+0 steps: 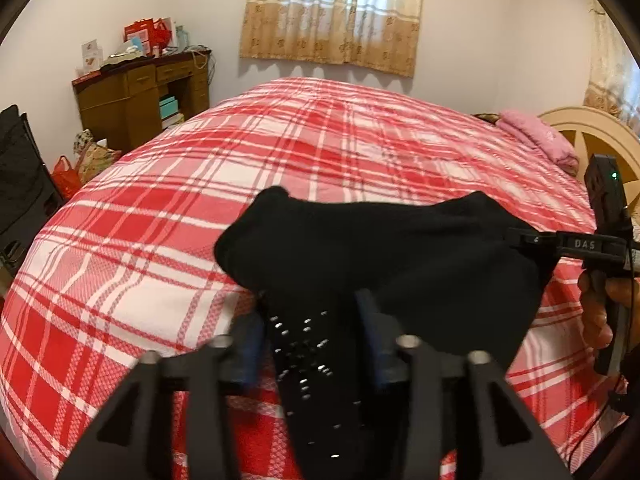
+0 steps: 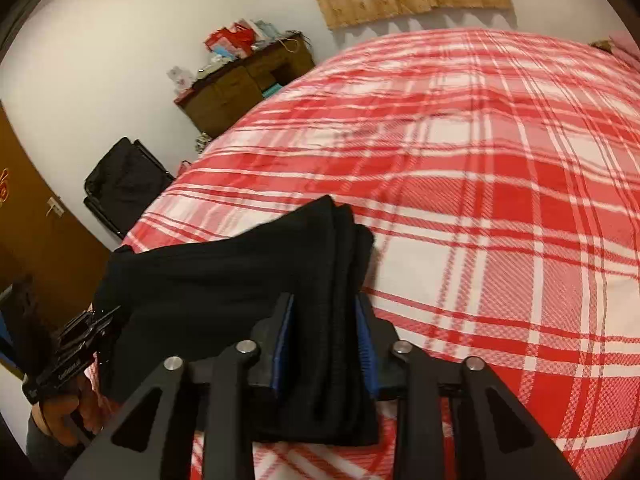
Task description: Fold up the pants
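In the left wrist view, black pants (image 1: 380, 248) are seen on a red plaid bed (image 1: 160, 220); the left gripper (image 1: 312, 344) is spread around one end, pads apart from cloth. A wooden desk (image 1: 136, 100) stands far left, a curtain (image 1: 332, 12) beyond. In the right wrist view, the right gripper (image 2: 324, 340) is spread around the folded edge; whether the pads press cannot be told.

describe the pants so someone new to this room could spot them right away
Start at the big bed with the red and white plaid cover. On its near edge lies a folded bundle of black pants, with cloth between the fingers of both claws. It is the only dark item on the bedspread; the pink bedding sits by the headboard.
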